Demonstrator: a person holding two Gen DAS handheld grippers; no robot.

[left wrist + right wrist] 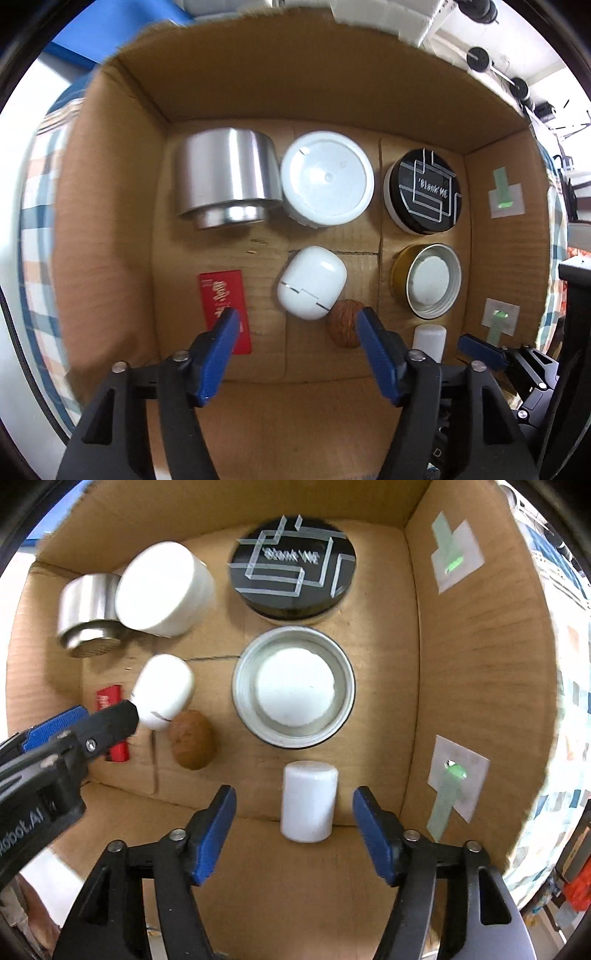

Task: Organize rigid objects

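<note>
Placement step, by my reading: right gripper (294, 808) spread around white cylinder (309, 800) near cardboard box (461, 686) front edge; left gripper (297, 326) spread, empty. Next: withdraw clear.

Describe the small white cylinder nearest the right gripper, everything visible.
The small white cylinder is a plain matte white piece, plastic by the look, with a flat round top and no markings showing. It stands upright on the cardboard box floor by the near wall, in front of the gold tin and apart from it. The right gripper is open, fingers on either side, not touching it.
</note>
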